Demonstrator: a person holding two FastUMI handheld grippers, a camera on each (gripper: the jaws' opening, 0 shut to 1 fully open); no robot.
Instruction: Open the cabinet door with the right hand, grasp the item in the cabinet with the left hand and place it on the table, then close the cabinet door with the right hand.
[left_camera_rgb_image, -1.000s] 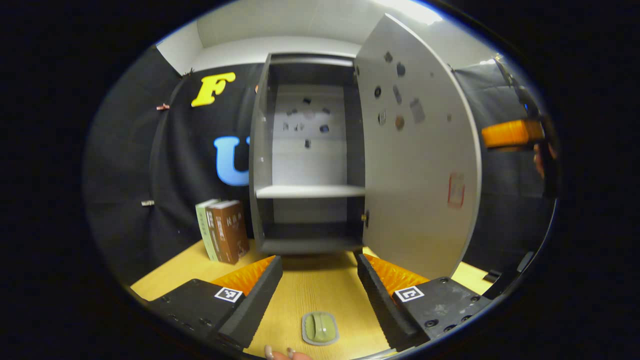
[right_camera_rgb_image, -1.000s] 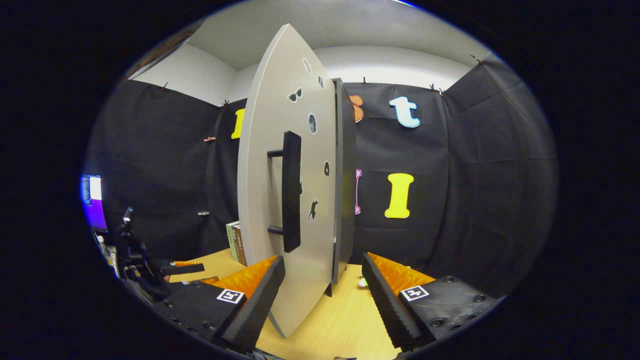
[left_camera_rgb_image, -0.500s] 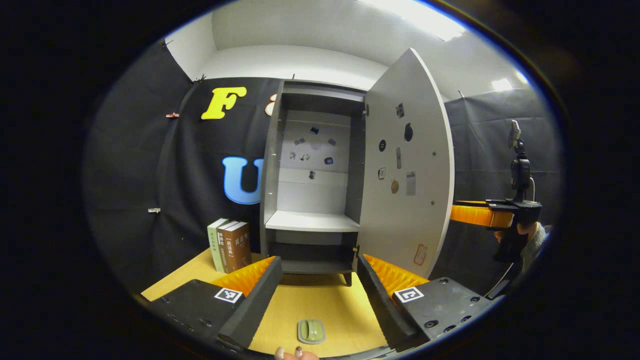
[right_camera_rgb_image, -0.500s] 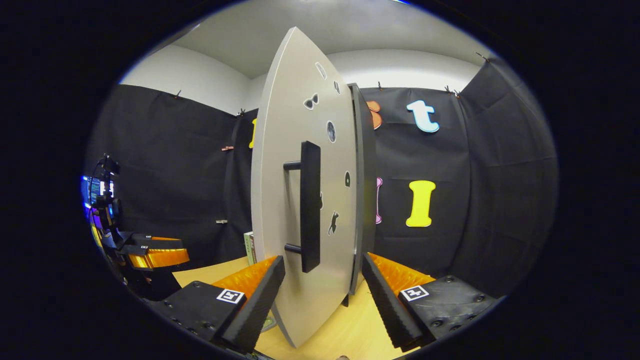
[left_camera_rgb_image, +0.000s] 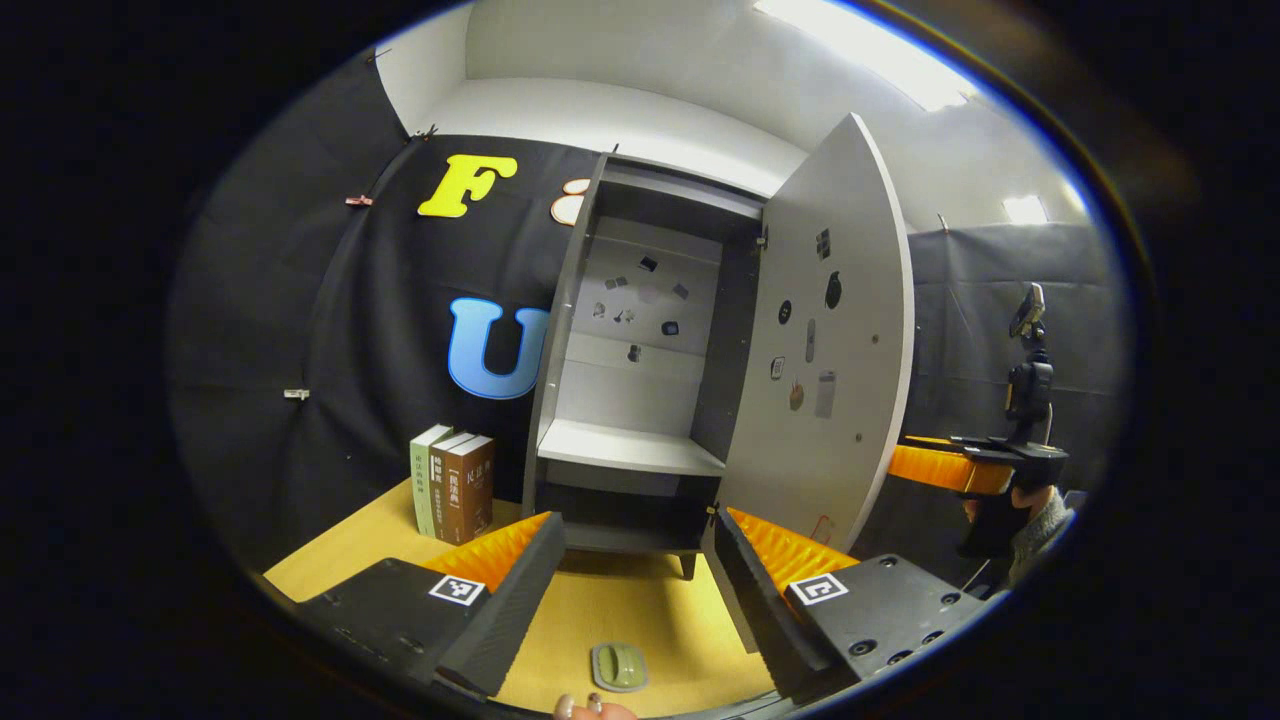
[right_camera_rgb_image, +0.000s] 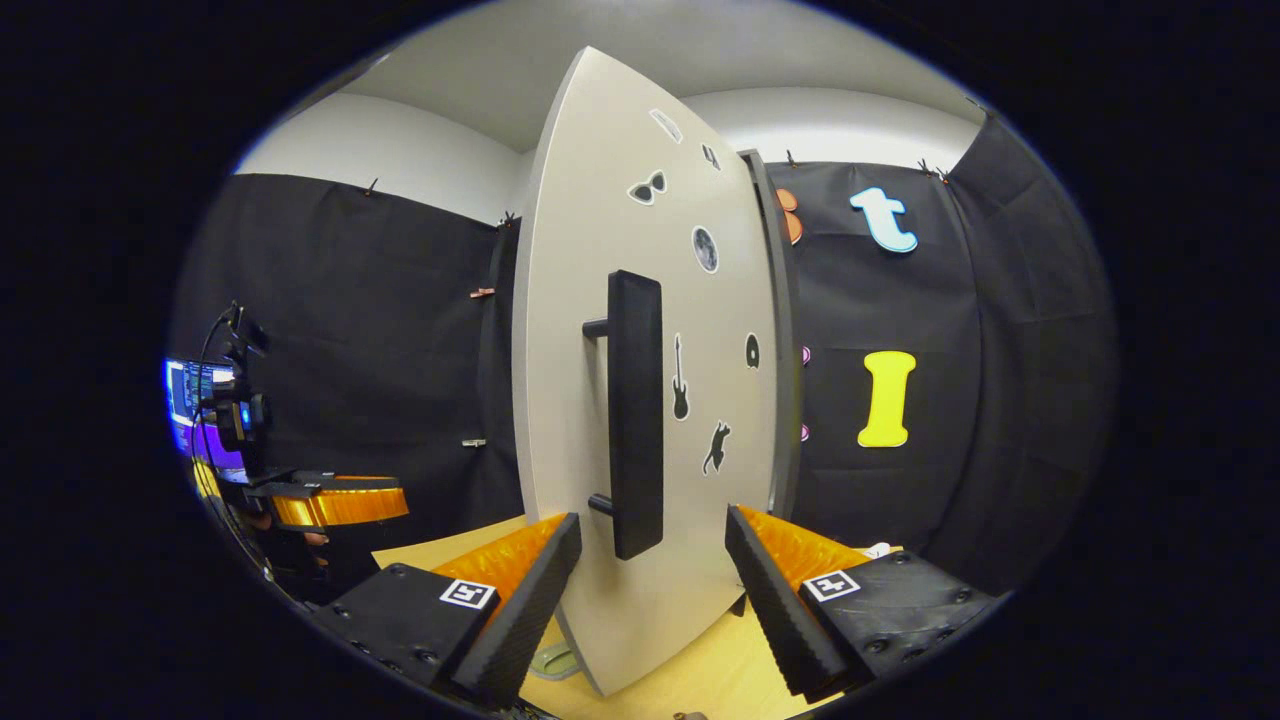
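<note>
Landmark: cabinet, standing on the table; all places are given relative to it.
Left gripper: in front of the cabinet, fingers apart, holding nothing.
Item: small green object lying on the table in front of the cabinet, below and nearer than the left gripper's fingers; the placing step appears done.
Right gripper: at the outer face of the door, fingers apart, one on either side of the handle's lower end, not pressing on it.
Handle: dark vertical bar on the door's outer face.
Door: swung wide open on the cabinet's right side; closing remains.
Books: upright, just left of the cabinet.
Shelves: bare.
Risk: the door's lower edge swings over the table near the item; a careless push may sweep it.
Risk: a hard push could jolt the cabinet on its feet.
</note>
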